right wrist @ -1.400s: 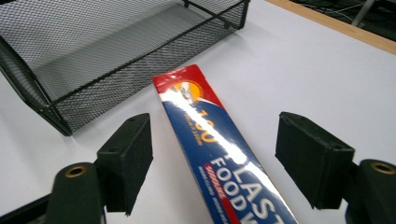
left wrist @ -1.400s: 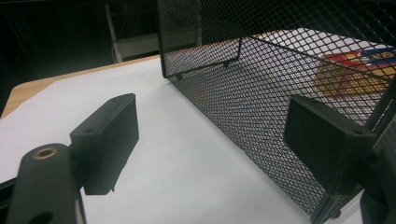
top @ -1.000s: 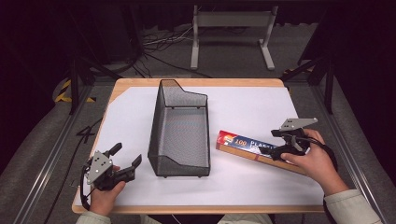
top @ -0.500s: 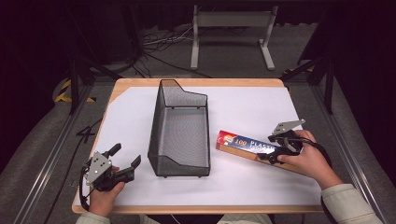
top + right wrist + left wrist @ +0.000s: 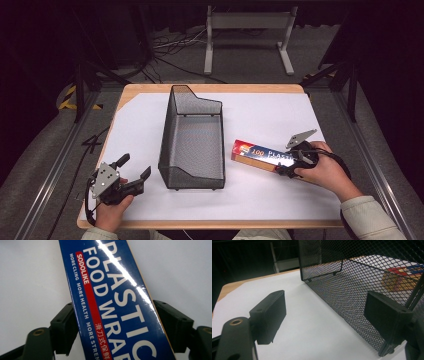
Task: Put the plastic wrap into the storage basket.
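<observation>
A long blue plastic wrap box (image 5: 260,152) lies flat on the white sheet, right of the black mesh basket (image 5: 172,130). My right gripper (image 5: 285,167) straddles the box's near end. In the right gripper view its jaws have just been closing, and both pads now touch the long sides of the box (image 5: 112,290), so the right gripper (image 5: 115,322) is shut on it. My left gripper (image 5: 136,166) rests at the table's front left, open, with nothing between its pads. In the left gripper view that gripper (image 5: 327,312) faces the basket's mesh side wall (image 5: 352,290).
The basket stands upright in the middle of the sheet with nothing inside. The wooden table edge (image 5: 200,223) runs along the front. A metal stand (image 5: 247,30) and cables lie on the floor beyond the table.
My right gripper has sunk onto the box and its jaws have narrowed against the box's sides. The left hand and gripper have stayed put.
</observation>
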### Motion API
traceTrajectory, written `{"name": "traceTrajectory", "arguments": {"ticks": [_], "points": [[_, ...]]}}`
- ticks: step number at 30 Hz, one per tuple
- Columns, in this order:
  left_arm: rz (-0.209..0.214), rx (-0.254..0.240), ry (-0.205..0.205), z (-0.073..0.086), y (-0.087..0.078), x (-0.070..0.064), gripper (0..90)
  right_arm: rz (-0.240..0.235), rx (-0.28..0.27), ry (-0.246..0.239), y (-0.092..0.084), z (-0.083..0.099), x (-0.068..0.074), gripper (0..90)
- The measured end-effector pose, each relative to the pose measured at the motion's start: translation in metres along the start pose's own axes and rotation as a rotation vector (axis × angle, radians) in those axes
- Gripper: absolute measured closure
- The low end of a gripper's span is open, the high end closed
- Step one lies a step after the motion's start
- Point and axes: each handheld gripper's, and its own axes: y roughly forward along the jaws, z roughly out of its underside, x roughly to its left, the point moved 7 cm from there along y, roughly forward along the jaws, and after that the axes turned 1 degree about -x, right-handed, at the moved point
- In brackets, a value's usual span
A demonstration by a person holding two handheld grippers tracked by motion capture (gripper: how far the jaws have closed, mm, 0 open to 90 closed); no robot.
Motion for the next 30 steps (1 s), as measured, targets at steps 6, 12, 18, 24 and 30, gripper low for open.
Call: {"name": "traceTrajectory", "arguments": {"ticks": [6, 12, 18, 24, 30], "points": [[0.002, 0.004, -0.001, 0.000, 0.000, 0.000, 18.7, -0.014, 0.033, -0.073, -0.003, 0.001, 0.001, 33.9], [0.003, 0.001, -0.002, 0.000, 0.000, 0.000, 18.7, -0.023, 0.033, -0.101, -0.004, 0.001, 0.001, 35.8], [0.003, 0.000, -0.002, 0.000, 0.000, 0.000, 18.7, -0.022, 0.026, -0.109, -0.005, 0.002, 0.004, 37.2], [0.004, -0.001, -0.002, 0.000, 0.000, 0.000, 18.7, -0.019, 0.002, -0.068, -0.009, 0.001, 0.009, 38.5], [0.003, 0.002, -0.001, 0.000, 0.000, 0.000, 18.7, -0.009, -0.069, -0.020, -0.027, -0.012, 0.011, 38.6]]}}
